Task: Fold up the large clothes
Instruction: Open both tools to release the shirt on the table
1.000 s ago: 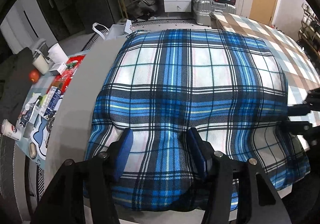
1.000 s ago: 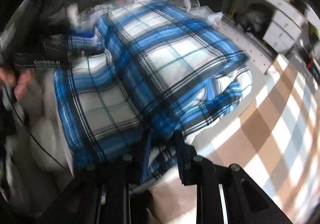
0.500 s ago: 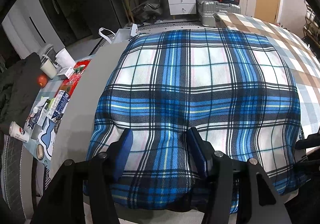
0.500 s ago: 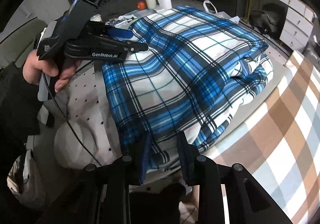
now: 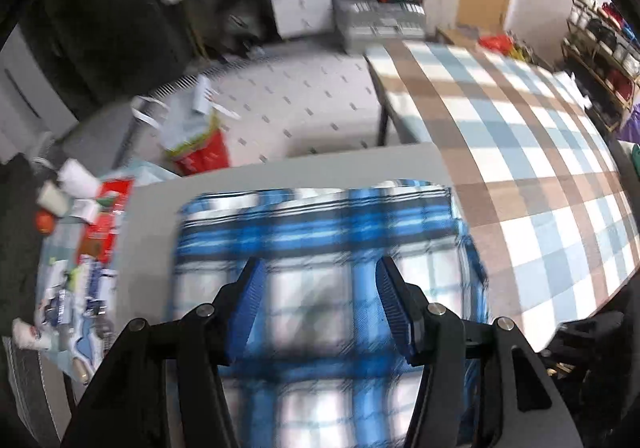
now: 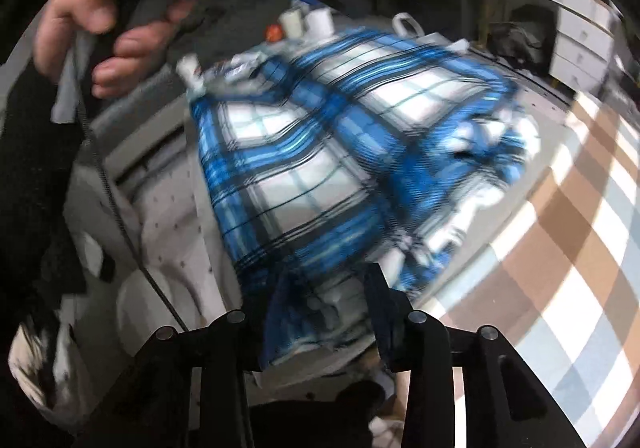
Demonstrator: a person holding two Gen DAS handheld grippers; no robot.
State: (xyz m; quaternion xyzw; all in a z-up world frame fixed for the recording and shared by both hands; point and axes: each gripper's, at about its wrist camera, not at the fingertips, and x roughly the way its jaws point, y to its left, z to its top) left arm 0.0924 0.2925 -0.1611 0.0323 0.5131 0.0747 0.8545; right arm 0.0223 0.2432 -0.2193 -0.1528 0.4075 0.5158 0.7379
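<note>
A blue, white and black plaid garment (image 5: 320,248) lies folded in a thick bundle on the grey table (image 5: 280,176). My left gripper (image 5: 318,292) is open and hovers above the garment, raised clear of it. In the right wrist view the same garment (image 6: 340,160) shows with its layered edge at the right. My right gripper (image 6: 326,308) is open at the garment's near corner, with cloth lying between its fingers. The left gripper and the hand holding it (image 6: 100,36) show at the top left of that view. Both views are blurred by motion.
A brown, blue and white checked cloth (image 5: 520,136) covers the table to the right. Small clutter, cups and packets (image 5: 80,232) lie at the table's left end. White drawers (image 5: 296,0) and cases stand at the back. Floor lies beyond the far edge.
My left gripper has risen and pulled back, so the garment looks smaller and farther below. My right gripper has opened wider at the near corner. The left hand has moved up in the right view.
</note>
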